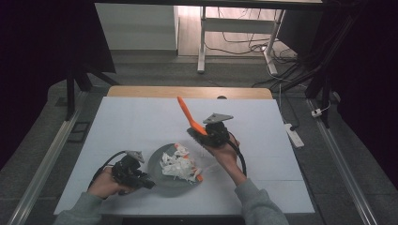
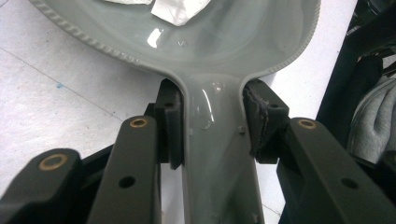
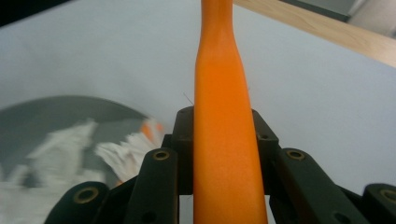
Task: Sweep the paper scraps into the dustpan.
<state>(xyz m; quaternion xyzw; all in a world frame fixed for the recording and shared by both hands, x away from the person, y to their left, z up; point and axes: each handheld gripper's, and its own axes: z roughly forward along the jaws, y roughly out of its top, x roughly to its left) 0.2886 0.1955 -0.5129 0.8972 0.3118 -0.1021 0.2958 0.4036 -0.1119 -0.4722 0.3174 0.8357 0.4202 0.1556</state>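
A grey dustpan (image 1: 162, 180) lies on the white table near its front edge, with white and orange paper scraps (image 1: 177, 163) piled in it. My left gripper (image 1: 143, 180) is shut on the pan's handle (image 2: 217, 158); in the left gripper view both pads press its sides at the neck of the pan (image 2: 224, 42). My right gripper (image 1: 206, 133) hovers just right of and beyond the pan, shut on an orange brush (image 1: 187, 115) whose handle points up and away, with its dark bristles by the gripper. In the right gripper view the orange handle (image 3: 224, 116) runs up between the jaws, and the pan (image 3: 56, 112) with scraps (image 3: 70, 144) lies to the left.
The white tabletop (image 1: 131, 122) has a wooden strip (image 1: 187, 92) along its far edge. A white power strip (image 1: 294, 135) lies on the floor to the right, with cables and desk legs (image 1: 202, 51) beyond the table.
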